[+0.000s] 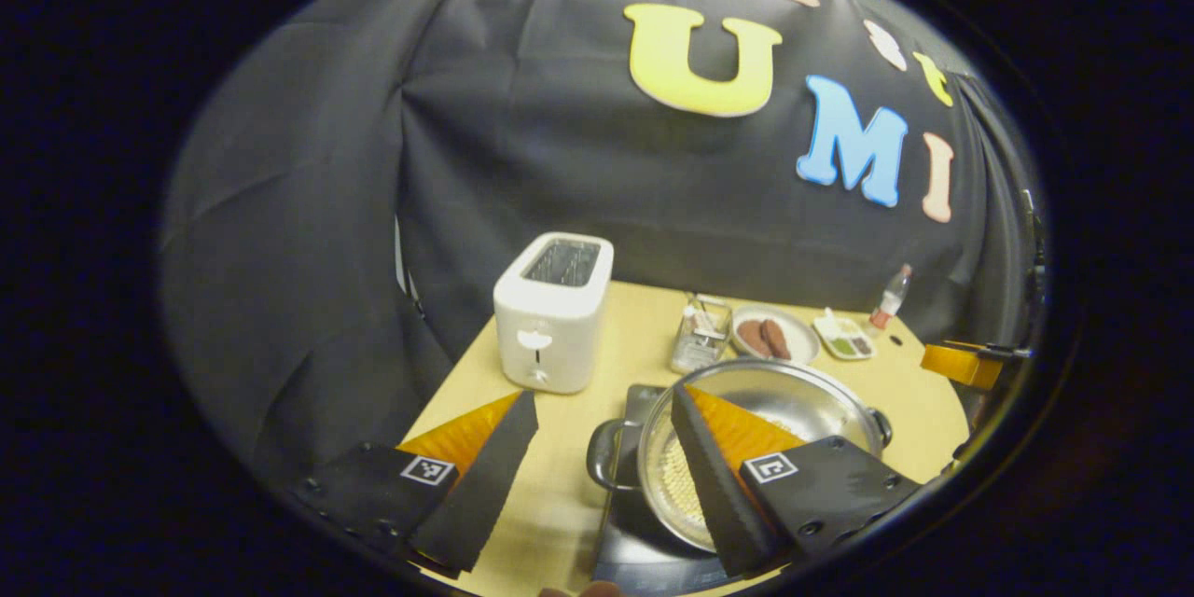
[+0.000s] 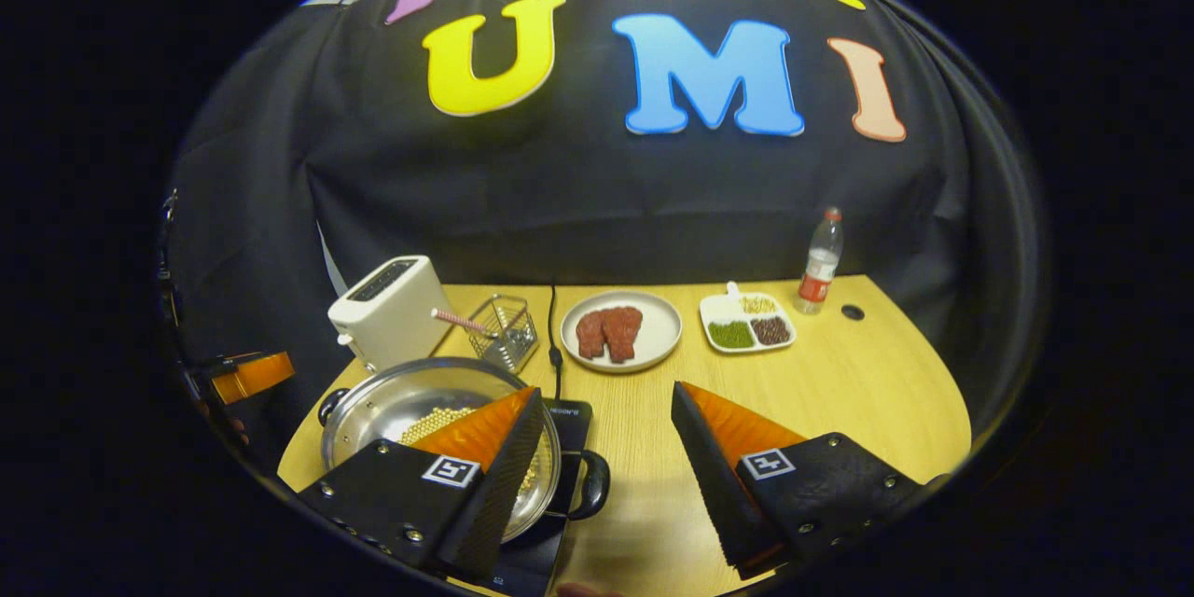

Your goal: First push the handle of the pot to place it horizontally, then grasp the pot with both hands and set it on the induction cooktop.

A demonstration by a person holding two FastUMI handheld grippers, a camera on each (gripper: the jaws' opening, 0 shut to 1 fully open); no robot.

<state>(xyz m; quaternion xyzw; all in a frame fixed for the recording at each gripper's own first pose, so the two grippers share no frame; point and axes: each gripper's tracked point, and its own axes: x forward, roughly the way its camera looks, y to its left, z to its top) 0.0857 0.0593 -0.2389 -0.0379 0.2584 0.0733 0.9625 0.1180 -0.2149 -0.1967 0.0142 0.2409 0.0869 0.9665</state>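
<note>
Left gripper view shows the steel pot [image 1: 765,429] already sitting on the dark induction cooktop [image 1: 634,560] at the near edge of the desk [image 1: 550,504], so I judge the placing step done or nearly so. The left gripper [image 1: 597,466] has its jaws spread wide, straddling the pot's left loop handle [image 1: 606,457] without pinching it. In the right gripper view the right gripper [image 2: 606,466] likewise has its jaws spread, around the pot's right handle [image 2: 592,483], gripping nothing. The next move, as I judge it, calls only for drawing both grippers clear without nudging the pot.

Counted: one pot with two loop handles and pale beads inside, one cooktop, one white toaster [image 2: 387,310] at far left, one wire basket [image 2: 504,328], one plate of two meat pieces [image 2: 620,331], one divided dish [image 2: 746,322], one bottle [image 2: 821,263] at far right.
</note>
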